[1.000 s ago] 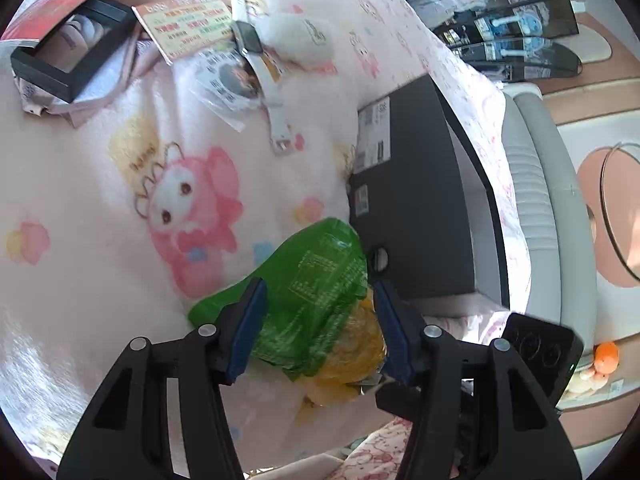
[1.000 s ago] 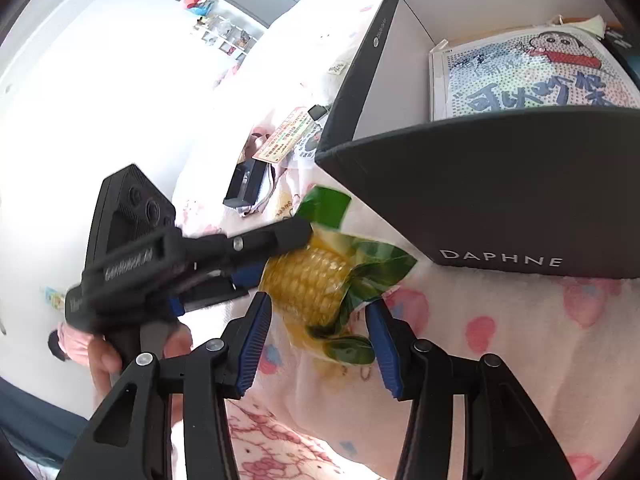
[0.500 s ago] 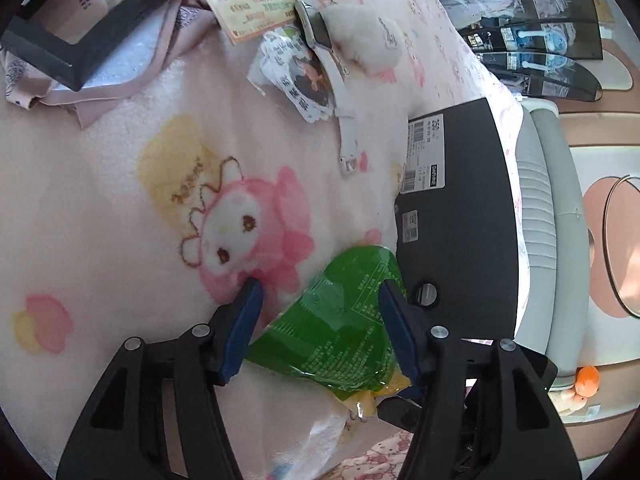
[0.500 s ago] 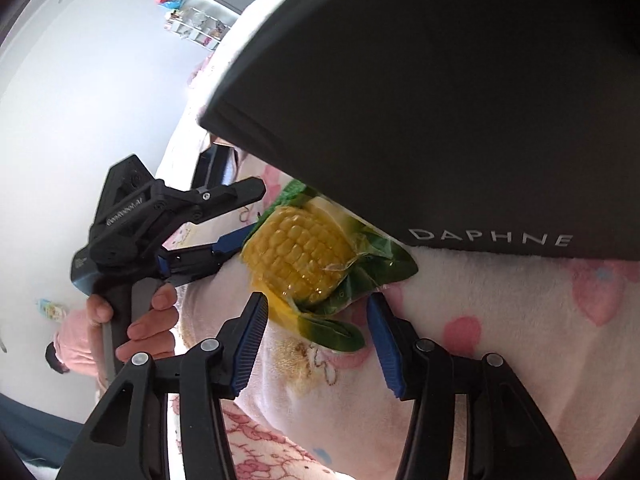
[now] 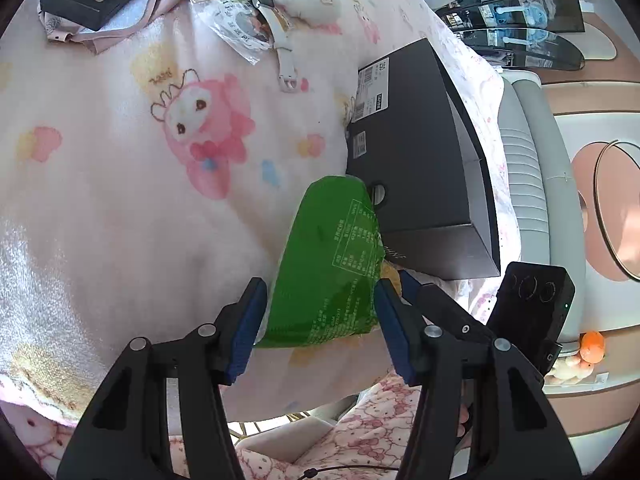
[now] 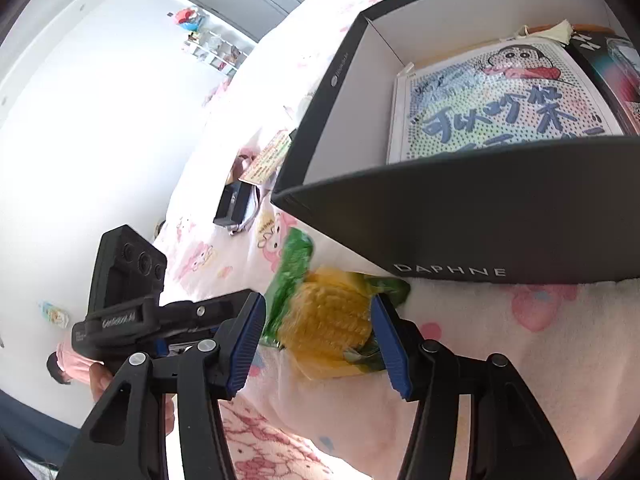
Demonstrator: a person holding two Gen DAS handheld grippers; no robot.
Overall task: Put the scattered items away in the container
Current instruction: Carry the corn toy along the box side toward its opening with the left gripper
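Box (image 6: 460, 216): one packet stowed; corn pack (image 6: 328, 320) beside it between both open grippers, left (image 5: 316, 324) closing, right (image 6: 318, 336) widening; watch (image 5: 276, 36) and more beyond remain

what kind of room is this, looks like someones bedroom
Most likely a bedroom at home: everything lies on a soft pink cartoon-print blanket spread like bedding, with a watch and a black shoebox on it, and shelves of small items against the far wall.
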